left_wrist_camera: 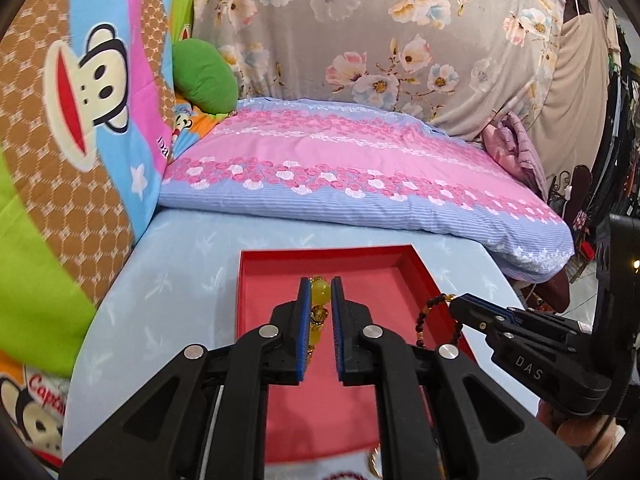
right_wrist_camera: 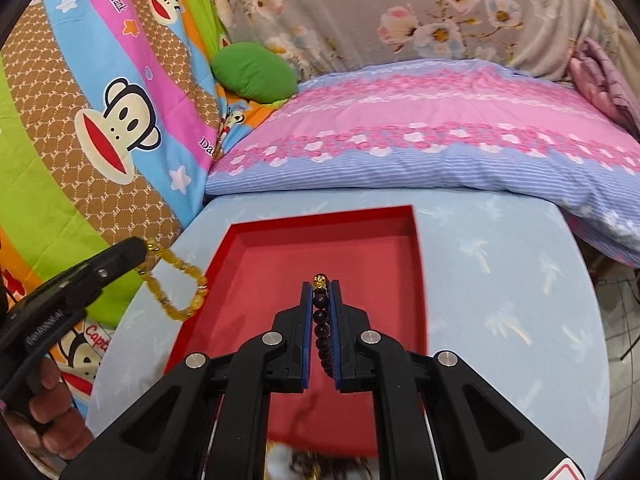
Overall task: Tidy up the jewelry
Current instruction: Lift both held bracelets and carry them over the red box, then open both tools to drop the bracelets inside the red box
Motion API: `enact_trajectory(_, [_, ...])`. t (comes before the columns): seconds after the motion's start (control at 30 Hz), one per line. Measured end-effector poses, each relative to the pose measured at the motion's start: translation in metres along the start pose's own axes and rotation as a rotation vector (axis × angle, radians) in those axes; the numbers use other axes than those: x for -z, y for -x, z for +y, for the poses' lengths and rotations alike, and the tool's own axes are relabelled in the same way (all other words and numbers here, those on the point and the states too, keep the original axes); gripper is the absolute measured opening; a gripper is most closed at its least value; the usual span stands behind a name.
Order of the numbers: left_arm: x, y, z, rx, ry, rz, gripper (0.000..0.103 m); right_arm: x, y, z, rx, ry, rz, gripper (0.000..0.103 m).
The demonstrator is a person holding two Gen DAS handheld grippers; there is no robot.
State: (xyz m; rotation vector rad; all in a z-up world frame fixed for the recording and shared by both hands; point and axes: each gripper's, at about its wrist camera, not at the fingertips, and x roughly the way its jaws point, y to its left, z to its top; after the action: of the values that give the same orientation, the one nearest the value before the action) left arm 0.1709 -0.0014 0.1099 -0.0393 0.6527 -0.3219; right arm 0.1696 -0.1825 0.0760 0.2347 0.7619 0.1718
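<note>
At the 6 o'clock edge of the right wrist view, a blurred heap (right_wrist_camera: 308, 460) lies half behind the gripper frame, perhaps more beads. In the left wrist view, a gold smear (left_wrist_camera: 374, 462) at 6 o'clock is cut off, and the red tray (left_wrist_camera: 280, 264) has its near end hidden.

Two bracelets (right_wrist_camera: 176, 284) (right_wrist_camera: 322, 320), one red tray (right_wrist_camera: 418, 280), two pillows (left_wrist_camera: 360, 176) (left_wrist_camera: 204, 76).

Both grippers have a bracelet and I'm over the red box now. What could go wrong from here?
1. The yellow bead bracelet dangles from the left gripper at the red box edge; it may land half outside.
2. The dark bead bracelet hangs from the right gripper by the opposite wall and could snag there.
3. Dropped together, the loops might tangle.
</note>
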Motion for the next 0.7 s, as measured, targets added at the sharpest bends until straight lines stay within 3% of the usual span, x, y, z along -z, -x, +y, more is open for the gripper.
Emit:
enact_trajectory(0.33, [-0.022,-0.09,0.015,0.016,0.0,0.09,0.01,-0.048,-0.094,-0.009,-0.015,0.013,0.139,0.008])
enact_trajectory(0.47, [-0.021,-0.118,0.022,0.012,0.008,0.142,0.01,-0.047,-0.118,-0.016,0.079,0.048,0.182,0.008])
enact_trajectory(0.63, [-0.012,-0.139,0.03,-0.046,0.015,0.184,0.011,-0.046,-0.127,-0.023,0.198,0.078,0.189,0.008])
enact_trajectory(0.7, [-0.01,-0.136,0.033,-0.093,0.017,0.166,0.024,-0.044,-0.121,-0.024,0.217,0.076,0.171,0.018])
